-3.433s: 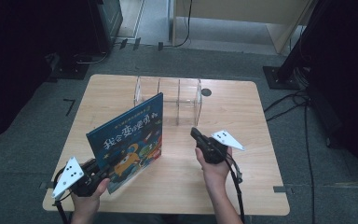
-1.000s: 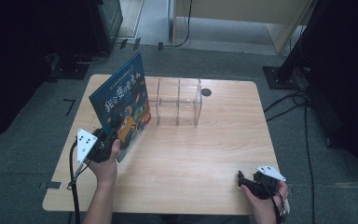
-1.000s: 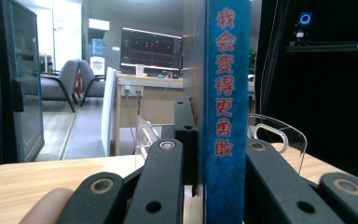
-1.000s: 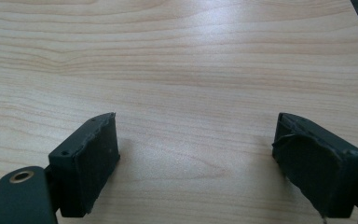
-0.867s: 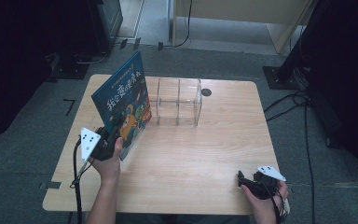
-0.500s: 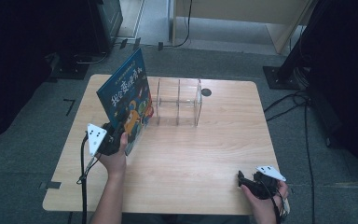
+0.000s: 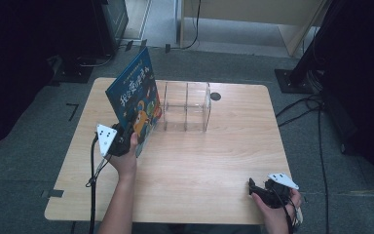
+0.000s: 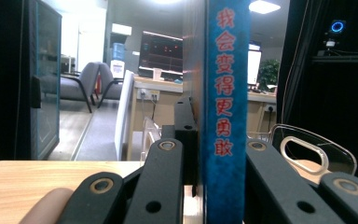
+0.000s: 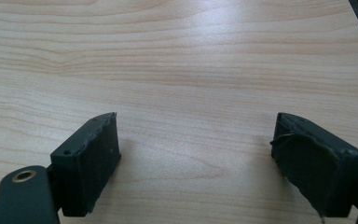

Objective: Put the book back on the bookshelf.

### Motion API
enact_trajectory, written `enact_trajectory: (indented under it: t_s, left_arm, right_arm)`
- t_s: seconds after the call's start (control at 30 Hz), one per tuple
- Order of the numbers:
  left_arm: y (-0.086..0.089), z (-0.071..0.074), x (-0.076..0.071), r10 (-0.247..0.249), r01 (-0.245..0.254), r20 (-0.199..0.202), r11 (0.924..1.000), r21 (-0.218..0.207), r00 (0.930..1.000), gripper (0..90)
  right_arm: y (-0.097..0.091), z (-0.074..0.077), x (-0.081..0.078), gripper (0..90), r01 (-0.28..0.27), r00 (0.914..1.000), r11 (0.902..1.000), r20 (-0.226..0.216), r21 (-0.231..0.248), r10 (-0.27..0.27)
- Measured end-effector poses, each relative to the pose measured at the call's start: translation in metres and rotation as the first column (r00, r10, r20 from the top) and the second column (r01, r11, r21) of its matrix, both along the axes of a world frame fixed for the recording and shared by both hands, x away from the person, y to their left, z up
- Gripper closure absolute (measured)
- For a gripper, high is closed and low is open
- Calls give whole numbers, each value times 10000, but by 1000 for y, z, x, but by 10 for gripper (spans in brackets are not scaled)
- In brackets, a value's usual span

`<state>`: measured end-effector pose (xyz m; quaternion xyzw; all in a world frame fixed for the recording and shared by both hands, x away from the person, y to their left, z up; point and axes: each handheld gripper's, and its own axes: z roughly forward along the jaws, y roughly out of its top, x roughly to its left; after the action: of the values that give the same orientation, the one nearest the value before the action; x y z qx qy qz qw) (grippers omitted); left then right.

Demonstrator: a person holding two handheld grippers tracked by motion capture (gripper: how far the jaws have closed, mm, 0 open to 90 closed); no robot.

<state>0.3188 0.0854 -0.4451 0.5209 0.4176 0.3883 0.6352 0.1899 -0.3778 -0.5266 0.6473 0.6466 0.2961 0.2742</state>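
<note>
With our left gripper clamped on the tilted book left of centre and our right gripper wide open, we feared it clipping the clear rack.

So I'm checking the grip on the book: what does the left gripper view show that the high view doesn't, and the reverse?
Left gripper view: the book's blue spine with red characters, clamped between the left gripper's black jaws.

High view: the book's cover, held upright beside the clear acrylic rack, and the right gripper resting open near the table's near edge.

Both: the book, the left gripper, the rack and the wooden table.
</note>
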Motion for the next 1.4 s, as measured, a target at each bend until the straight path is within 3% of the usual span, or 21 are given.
enact_trajectory:
  t_s: [0.17,0.77,1.4]
  left_arm:
    - [-5,-5,6,91,-91,5,9997,-212,10000,846]
    - [-18,-5,23,348,-347,45,9994,-67,9994,846]
    - [-20,-10,34,635,-638,-132,9977,-244,9979,846]
  right_arm:
    - [0,0,0,143,1,10000,10000,4,5,-1]
    - [0,0,0,146,9,10000,10000,12,6,-9]
    - [-2,0,-2,154,73,10000,10000,37,-7,-73]
